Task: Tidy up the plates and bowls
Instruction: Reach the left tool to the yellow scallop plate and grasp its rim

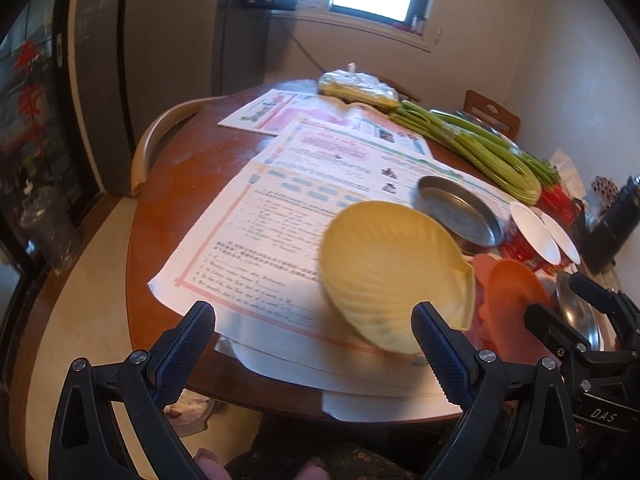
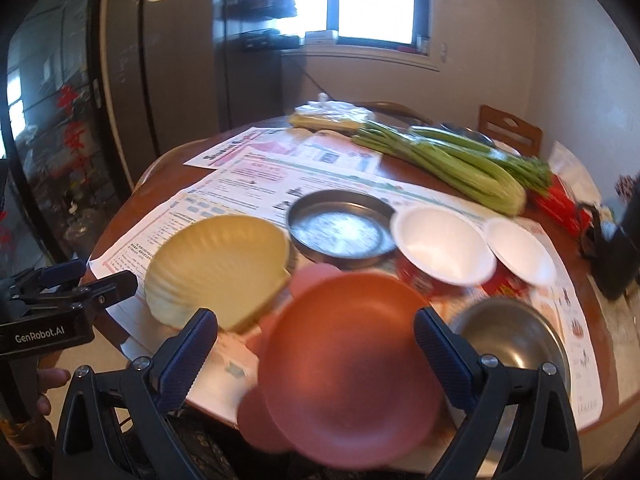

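Plates and bowls sit clustered at the near right of a round wooden table [image 2: 168, 168] spread with printed paper sheets [image 1: 280, 216]. A yellow shell-shaped plate [image 2: 218, 270] lies at the left, a shallow metal pan [image 2: 342, 226] behind it, two white bowls [image 2: 444, 250] to the right, a reddish-orange plate [image 2: 348, 364] nearest, and a steel bowl [image 2: 516, 346] beside that. Green celery stalks [image 2: 460, 164] and a plastic bag [image 1: 358, 86] lie farther back. A bright window [image 2: 376, 0], a dark cabinet [image 2: 176, 60] and a wooden chair [image 2: 510, 128] ring the room.

The left gripper [image 1: 314, 338] hovers low before the yellow plate, fingers wide apart, holding nothing. The right gripper [image 2: 316, 344] hangs over the reddish-orange plate, its fingers likewise spread and empty.
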